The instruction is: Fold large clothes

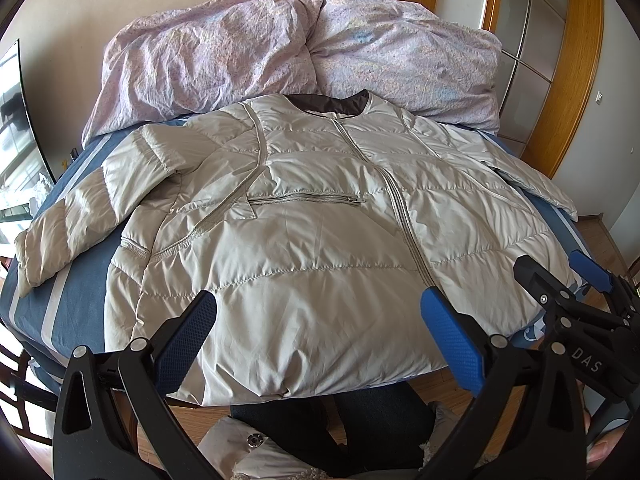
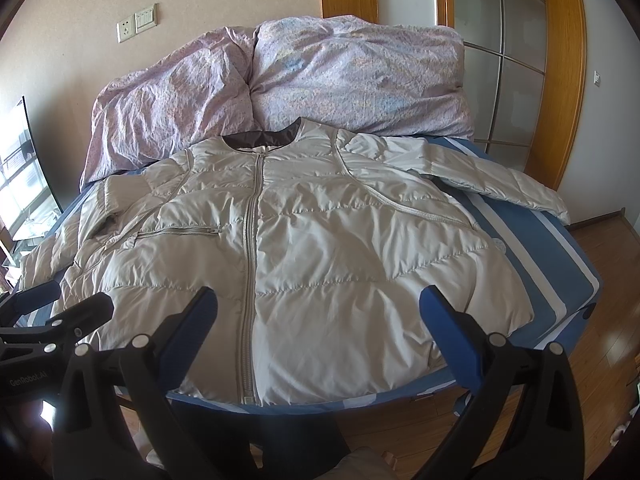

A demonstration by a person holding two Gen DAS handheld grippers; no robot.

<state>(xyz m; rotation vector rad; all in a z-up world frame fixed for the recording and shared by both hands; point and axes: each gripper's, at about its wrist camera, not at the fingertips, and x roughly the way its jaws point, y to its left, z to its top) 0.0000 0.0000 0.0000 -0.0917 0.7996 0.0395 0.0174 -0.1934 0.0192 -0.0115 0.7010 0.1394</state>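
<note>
- The jacket (image 1: 320, 216) lies face up on the bed (image 2: 560, 248), zipped shut, spread flat just ahead of both tongs, its hem nearest them and its collar at the far end against the duvet (image 1: 280, 48).
- Left tongs (image 1: 320, 340): jaws spread wide, holding nothing, poised over the hem left of the zip.
- Right tongs (image 2: 320, 332): equally wide apart and empty, over the hem to the right of the zip.
- Both sleeves are out to the sides: the left sleeve (image 1: 68, 224) runs off beyond the left tongs, the right sleeve (image 2: 500, 184) beyond the right tongs.
- Judged from this lay, no fold has been made; laying out looks finished, and sleeves and body all remain to fold.
</note>
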